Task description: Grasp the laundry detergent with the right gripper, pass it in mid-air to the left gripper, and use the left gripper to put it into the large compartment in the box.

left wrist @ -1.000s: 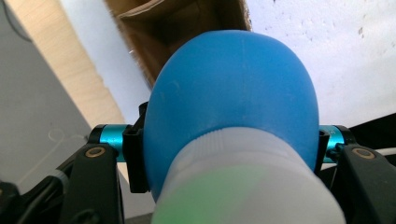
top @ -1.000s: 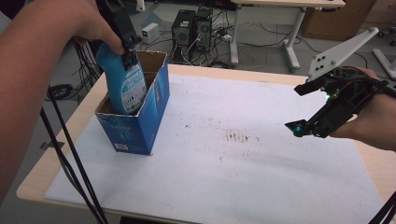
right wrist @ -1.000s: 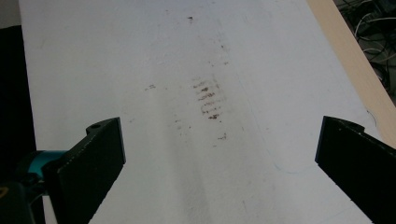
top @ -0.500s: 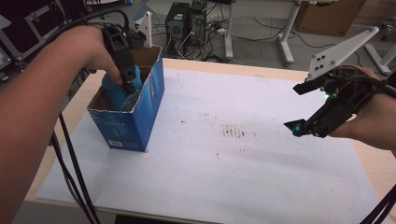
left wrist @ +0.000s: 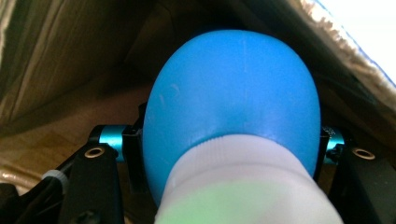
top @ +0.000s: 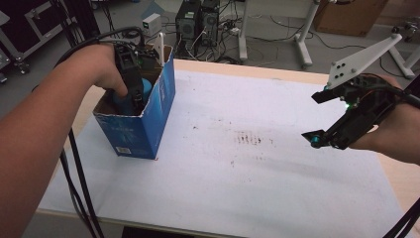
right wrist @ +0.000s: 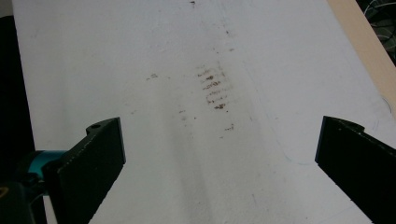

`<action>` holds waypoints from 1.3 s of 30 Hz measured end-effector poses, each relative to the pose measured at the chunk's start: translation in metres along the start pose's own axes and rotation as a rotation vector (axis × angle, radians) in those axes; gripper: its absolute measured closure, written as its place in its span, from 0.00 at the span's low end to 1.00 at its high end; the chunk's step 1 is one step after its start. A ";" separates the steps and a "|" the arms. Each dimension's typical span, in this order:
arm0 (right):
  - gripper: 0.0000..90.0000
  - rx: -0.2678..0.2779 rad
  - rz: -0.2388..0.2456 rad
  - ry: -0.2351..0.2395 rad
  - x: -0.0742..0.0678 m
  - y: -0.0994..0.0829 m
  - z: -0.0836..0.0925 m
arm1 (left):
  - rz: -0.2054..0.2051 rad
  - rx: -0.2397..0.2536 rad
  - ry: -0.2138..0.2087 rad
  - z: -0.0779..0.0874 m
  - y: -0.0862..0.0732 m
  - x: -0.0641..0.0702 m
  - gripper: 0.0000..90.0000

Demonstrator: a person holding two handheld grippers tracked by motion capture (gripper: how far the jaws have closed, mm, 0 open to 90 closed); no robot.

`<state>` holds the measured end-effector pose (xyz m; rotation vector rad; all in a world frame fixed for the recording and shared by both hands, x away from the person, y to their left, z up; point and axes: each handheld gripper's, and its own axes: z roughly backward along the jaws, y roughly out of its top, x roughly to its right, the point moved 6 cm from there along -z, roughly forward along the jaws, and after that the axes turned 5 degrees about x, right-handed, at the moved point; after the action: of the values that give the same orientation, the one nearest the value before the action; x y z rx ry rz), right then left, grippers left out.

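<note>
The left tongs (top: 130, 96) are clamped on a round blue plastic bottle (left wrist: 233, 98) inside the blue cardboard box (top: 143, 124). The right tongs (right wrist: 219, 158) hover wide apart above the white surface (top: 237, 168).

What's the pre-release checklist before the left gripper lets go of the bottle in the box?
1. Grip: left gripper shut on the blue bottle, jaws on both sides of it. ok.
2. Bottle inside the walls: in the high view it sits below the rim of the blue box. ok.
3. Bottle resting on the box floor: contact hidden. cannot tell.
4. Box upright on the white sheet, not tipped. ok.
5. Right gripper open, holding nothing, well away from the box. ok.
6. Exit path: the left gripper's cable arcs above the hand, away from the opening. ok.
</note>
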<state>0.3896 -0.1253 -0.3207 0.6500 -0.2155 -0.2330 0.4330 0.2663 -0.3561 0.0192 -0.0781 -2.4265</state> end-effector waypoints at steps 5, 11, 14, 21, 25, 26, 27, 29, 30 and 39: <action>0.01 -0.002 -0.004 0.000 0.000 -0.001 0.000 | 0.002 -0.007 -0.010 -0.001 0.000 -0.001 0.42; 0.01 -0.001 -0.006 -0.001 -0.001 -0.002 0.002 | 0.025 0.000 -0.030 0.001 0.001 -0.002 0.41; 0.01 -0.004 -0.007 -0.003 0.000 -0.003 0.003 | 0.043 0.001 -0.039 0.005 0.001 -0.002 0.34; 0.01 0.000 -0.008 -0.004 0.000 -0.004 0.005 | 0.054 -0.005 -0.032 0.014 0.000 -0.002 0.32; 0.01 0.005 -0.012 -0.004 0.001 -0.005 0.006 | 0.054 -0.007 -0.027 0.022 0.000 0.000 0.28; 0.01 0.006 -0.014 -0.005 0.002 -0.005 0.006 | 0.055 -0.006 -0.024 0.024 0.001 0.001 0.27; 0.01 0.005 -0.013 -0.004 0.002 -0.006 0.007 | 0.057 0.001 -0.019 0.027 0.001 0.001 0.26; 0.01 0.005 -0.014 -0.004 0.004 -0.007 0.008 | 0.057 0.003 -0.014 0.033 0.002 0.002 0.26; 0.01 0.004 -0.020 -0.006 0.005 -0.007 0.009 | 0.047 -0.007 -0.010 0.037 0.002 0.001 0.25; 0.01 -0.001 -0.021 0.006 0.012 -0.006 0.014 | 0.016 -0.009 0.009 0.066 0.008 0.009 0.24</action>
<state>0.3962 -0.1414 -0.3124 0.6518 -0.2028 -0.2511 0.4295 0.2577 -0.2899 0.0248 -0.0631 -2.4105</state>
